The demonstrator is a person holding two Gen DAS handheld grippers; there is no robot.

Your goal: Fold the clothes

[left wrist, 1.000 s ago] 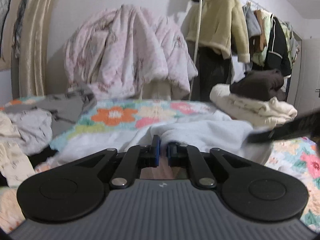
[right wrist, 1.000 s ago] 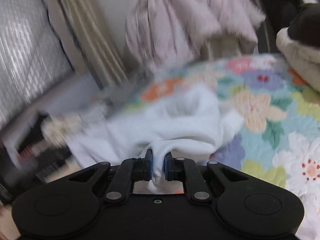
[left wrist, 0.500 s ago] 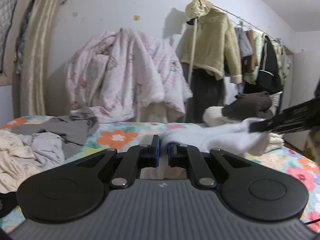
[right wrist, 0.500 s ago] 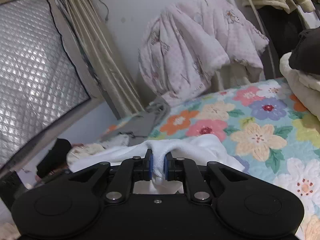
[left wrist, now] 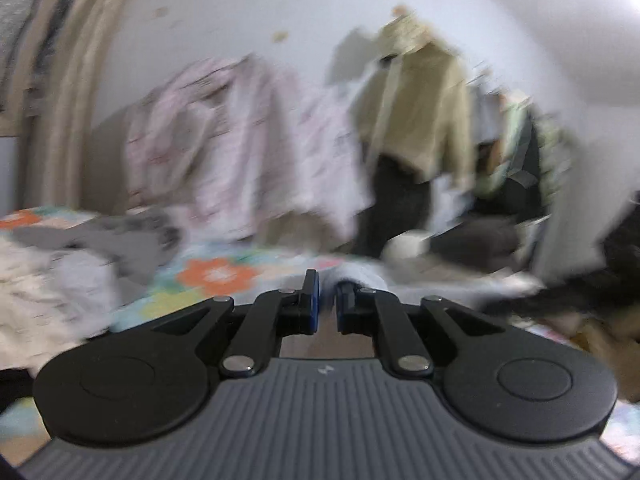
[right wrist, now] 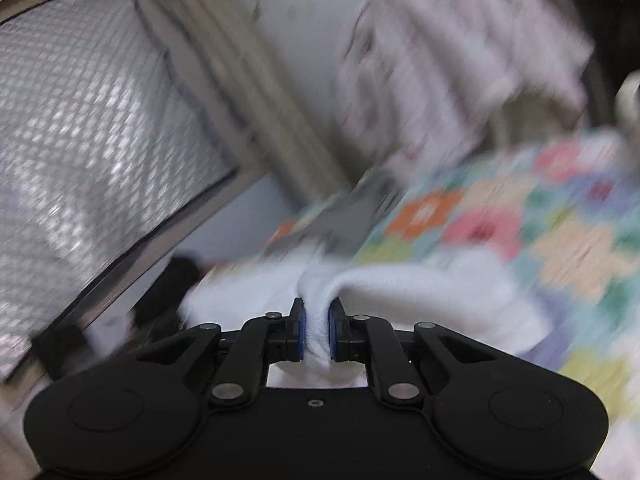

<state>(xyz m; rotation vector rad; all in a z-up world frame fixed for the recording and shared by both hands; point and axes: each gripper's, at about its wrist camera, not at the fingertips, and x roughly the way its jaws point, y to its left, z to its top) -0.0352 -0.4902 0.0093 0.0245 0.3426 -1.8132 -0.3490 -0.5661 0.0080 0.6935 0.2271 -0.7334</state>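
Observation:
A white fleece garment [right wrist: 404, 284] is pinched in my right gripper [right wrist: 316, 330], which is shut on a bunched fold. The rest of it trails over the floral bedspread [right wrist: 580, 248]. In the left wrist view my left gripper [left wrist: 328, 306] is shut with a narrow gap, and the same pale garment [left wrist: 362, 274] rises from between its pads and runs off to the right. Both views are smeared by motion. A dark blur at the far right of the left view may be the other gripper; I cannot tell.
A heap of loose grey and cream clothes [left wrist: 52, 280] lies on the left of the bed. A pink quilt [left wrist: 224, 140] hangs on the far wall beside a rack of coats [left wrist: 420, 108]. Folded items [left wrist: 472, 240] sit at the right. A quilted silver window cover [right wrist: 88, 128] is on the left.
Both grippers have kept their hold on the white garment and are moving fast, so both views are now blurred. The right view has swung down and rolled towards the bed.

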